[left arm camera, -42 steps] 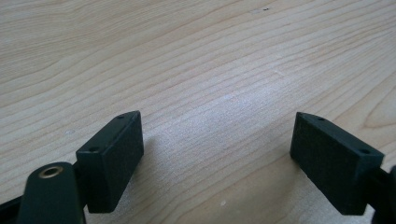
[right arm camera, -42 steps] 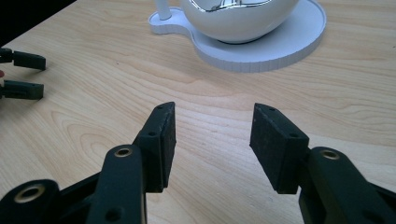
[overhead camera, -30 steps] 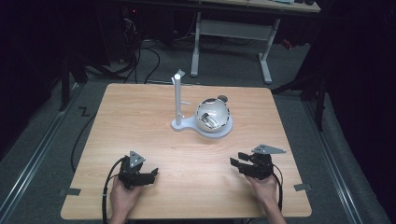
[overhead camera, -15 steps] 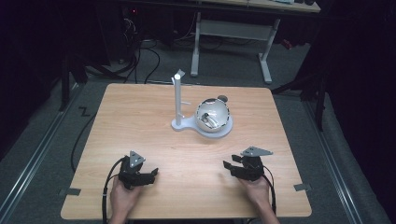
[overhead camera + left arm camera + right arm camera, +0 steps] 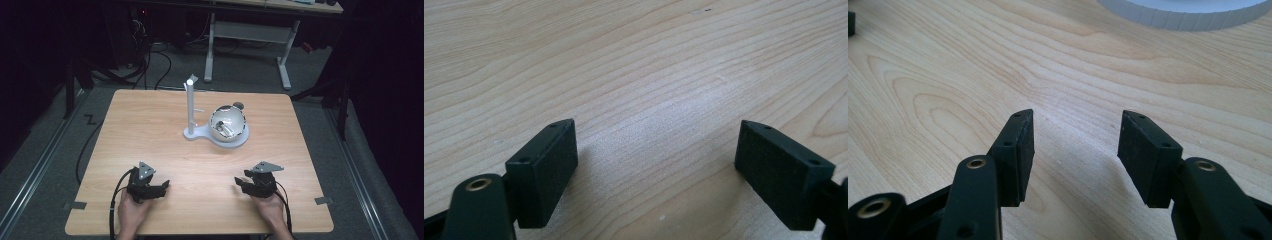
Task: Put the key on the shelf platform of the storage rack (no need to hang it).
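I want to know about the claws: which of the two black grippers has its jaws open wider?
The left black gripper: its jaws gape wider than the right black gripper's, both over bare wood.

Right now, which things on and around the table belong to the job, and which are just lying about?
In the job:
- white stand
- shiny ball on its base
- left gripper, open
- right gripper, open, empty

Lying about:
- floor cables
- far desk frame

— Items on the table?
— One white stand, far centre; one shiny bowl on its base.
— Tools?
— Two: left gripper, right gripper, near edge.
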Motion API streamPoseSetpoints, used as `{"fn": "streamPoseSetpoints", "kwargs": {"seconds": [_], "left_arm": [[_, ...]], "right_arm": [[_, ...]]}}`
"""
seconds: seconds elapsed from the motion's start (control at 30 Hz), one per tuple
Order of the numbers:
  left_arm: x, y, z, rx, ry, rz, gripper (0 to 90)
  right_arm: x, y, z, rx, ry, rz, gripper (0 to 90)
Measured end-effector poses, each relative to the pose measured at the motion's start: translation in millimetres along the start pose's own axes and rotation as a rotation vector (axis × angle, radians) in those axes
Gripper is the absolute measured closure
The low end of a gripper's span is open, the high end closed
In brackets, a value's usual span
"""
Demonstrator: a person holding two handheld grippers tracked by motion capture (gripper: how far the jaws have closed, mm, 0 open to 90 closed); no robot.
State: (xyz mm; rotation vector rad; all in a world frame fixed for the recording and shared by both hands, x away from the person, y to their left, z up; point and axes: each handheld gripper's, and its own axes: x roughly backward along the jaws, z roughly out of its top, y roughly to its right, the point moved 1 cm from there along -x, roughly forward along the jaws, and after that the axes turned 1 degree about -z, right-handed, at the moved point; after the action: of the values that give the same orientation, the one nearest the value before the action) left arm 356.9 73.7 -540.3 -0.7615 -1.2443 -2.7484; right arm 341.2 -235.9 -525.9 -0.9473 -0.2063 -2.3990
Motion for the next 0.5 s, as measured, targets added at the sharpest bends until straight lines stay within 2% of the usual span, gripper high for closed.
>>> {"fn": "streamPoseSetpoints", "kwargs": {"seconds": [0.17,0.27,0.5], "left_arm": [[-0.1,-0.3,0.0,-0.006,0.001,-0.004,17.6],[0.0,0.3,-0.1,0.005,0.000,0.002,17.6],[0.0,0.1,-0.1,0.002,0.001,0.001,17.6]], "right_arm": [[-1.4,-4.9,1.8,0.022,-0.005,-0.011,48.3],[-3.0,-6.2,0.9,0.028,-0.018,-0.012,47.4],[-5.7,-9.1,-3.9,0.027,-0.028,-0.012,45.8]]}}
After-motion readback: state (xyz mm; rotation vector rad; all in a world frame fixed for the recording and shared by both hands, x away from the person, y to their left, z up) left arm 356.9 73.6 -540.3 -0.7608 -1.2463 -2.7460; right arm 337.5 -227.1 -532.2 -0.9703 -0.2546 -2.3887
